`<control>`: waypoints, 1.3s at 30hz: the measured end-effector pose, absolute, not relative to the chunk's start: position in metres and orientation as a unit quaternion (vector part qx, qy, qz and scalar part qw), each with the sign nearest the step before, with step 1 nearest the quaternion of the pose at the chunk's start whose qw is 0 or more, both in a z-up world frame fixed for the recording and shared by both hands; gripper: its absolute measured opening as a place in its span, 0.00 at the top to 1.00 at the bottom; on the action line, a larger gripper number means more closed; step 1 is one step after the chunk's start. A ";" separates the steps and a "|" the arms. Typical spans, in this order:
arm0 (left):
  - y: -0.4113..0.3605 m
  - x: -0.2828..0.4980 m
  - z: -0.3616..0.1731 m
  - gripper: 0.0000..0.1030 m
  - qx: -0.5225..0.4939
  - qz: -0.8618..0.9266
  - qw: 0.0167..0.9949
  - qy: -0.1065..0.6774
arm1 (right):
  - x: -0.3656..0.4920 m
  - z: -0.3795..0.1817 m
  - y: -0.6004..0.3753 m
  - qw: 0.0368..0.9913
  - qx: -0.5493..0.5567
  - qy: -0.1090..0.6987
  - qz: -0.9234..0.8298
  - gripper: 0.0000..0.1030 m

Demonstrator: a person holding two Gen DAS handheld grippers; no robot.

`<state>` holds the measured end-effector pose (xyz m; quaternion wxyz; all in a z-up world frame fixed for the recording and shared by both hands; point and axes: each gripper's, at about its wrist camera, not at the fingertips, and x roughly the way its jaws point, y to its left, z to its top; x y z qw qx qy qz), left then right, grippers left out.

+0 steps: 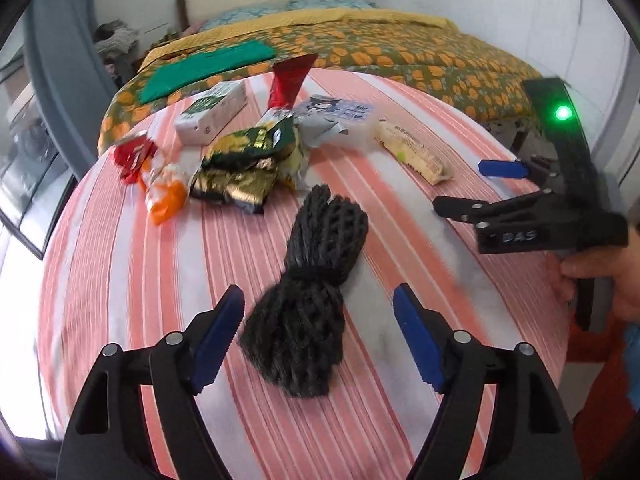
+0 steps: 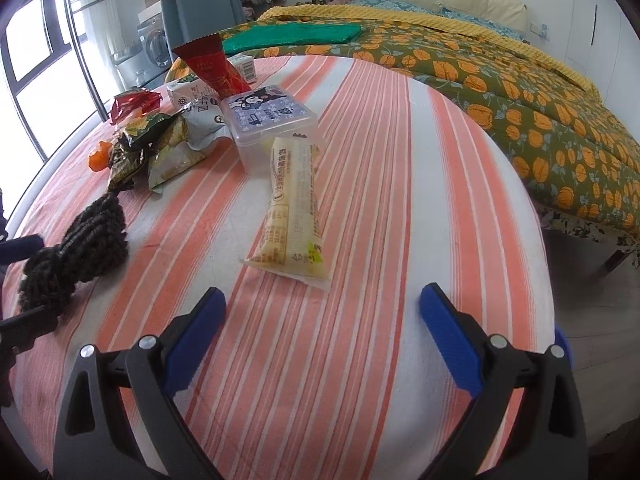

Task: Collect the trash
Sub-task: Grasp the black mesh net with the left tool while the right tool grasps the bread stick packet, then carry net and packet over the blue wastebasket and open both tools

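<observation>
A black foam net bundle (image 1: 308,292) lies on the striped round table (image 1: 400,400); my left gripper (image 1: 320,336) is open, its pads on either side of the bundle's near end. Behind it lie a green-gold wrapper (image 1: 244,160), an orange-red wrapper (image 1: 160,176), a white carton (image 1: 212,112), a red pouch (image 1: 290,78), a clear plastic box (image 1: 340,120) and a pale yellow packet (image 1: 416,152). My right gripper (image 2: 320,332) is open and empty, just short of the yellow packet (image 2: 294,208). The right gripper also shows in the left wrist view (image 1: 476,188). The net bundle (image 2: 76,248) shows at left.
A bed with a pumpkin-print quilt (image 2: 520,92) stands behind the table, a green cloth (image 2: 292,34) on it. A window and a blue curtain (image 2: 192,0) are at the left. The table edge (image 2: 548,280) drops off at right.
</observation>
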<state>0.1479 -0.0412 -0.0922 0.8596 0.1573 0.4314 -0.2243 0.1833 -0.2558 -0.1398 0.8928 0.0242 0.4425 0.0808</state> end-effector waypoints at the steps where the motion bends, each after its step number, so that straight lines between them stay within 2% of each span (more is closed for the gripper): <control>1: -0.042 0.152 -0.092 0.25 0.167 -0.224 0.859 0.430 | 0.189 -0.135 -0.262 0.886 0.041 0.453 0.093 0.08; 6: -0.044 0.167 -0.102 0.25 0.182 -0.226 0.850 0.440 | 0.214 -0.112 -0.260 0.866 0.056 0.481 0.125 0.09; 8: -0.043 0.171 -0.106 0.26 0.181 -0.220 0.849 0.445 | 0.228 -0.111 -0.247 0.855 0.037 0.500 0.134 0.19; 9: -0.042 0.173 -0.107 0.27 0.176 -0.217 0.850 0.447 | 0.234 -0.110 -0.241 0.854 0.028 0.504 0.129 0.28; 11: -0.038 0.176 -0.105 0.31 0.162 -0.209 0.853 0.449 | 0.239 -0.111 -0.237 0.852 0.026 0.507 0.126 0.32; 12: -0.035 0.176 -0.105 0.35 0.157 -0.206 0.855 0.449 | 0.243 -0.112 -0.236 0.851 0.028 0.510 0.124 0.37; 13: -0.033 0.176 -0.104 0.37 0.153 -0.202 0.857 0.449 | 0.246 -0.114 -0.236 0.849 0.035 0.513 0.123 0.50; 15: -0.030 0.175 -0.102 0.55 0.148 -0.197 0.857 0.452 | 0.249 -0.117 -0.237 0.843 0.048 0.522 0.122 0.62; 16: -0.029 0.173 -0.101 0.59 0.145 -0.196 0.858 0.453 | 0.247 -0.117 -0.237 0.844 0.044 0.521 0.117 0.74; 17: -0.028 0.172 -0.101 0.61 0.144 -0.195 0.859 0.451 | 0.245 -0.116 -0.240 0.847 0.042 0.517 0.115 0.80; 21: -0.024 0.163 -0.097 0.67 0.117 -0.190 0.867 0.446 | 0.222 -0.107 -0.253 0.855 0.057 0.499 0.130 0.82; 26: -0.034 0.151 -0.092 0.69 0.071 -0.206 0.868 0.446 | 0.185 -0.101 -0.270 0.857 0.096 0.479 0.162 0.82; 39: -0.146 0.116 -0.078 0.69 0.061 -0.282 0.854 0.433 | 0.100 -0.090 -0.374 0.870 0.172 0.436 0.152 0.82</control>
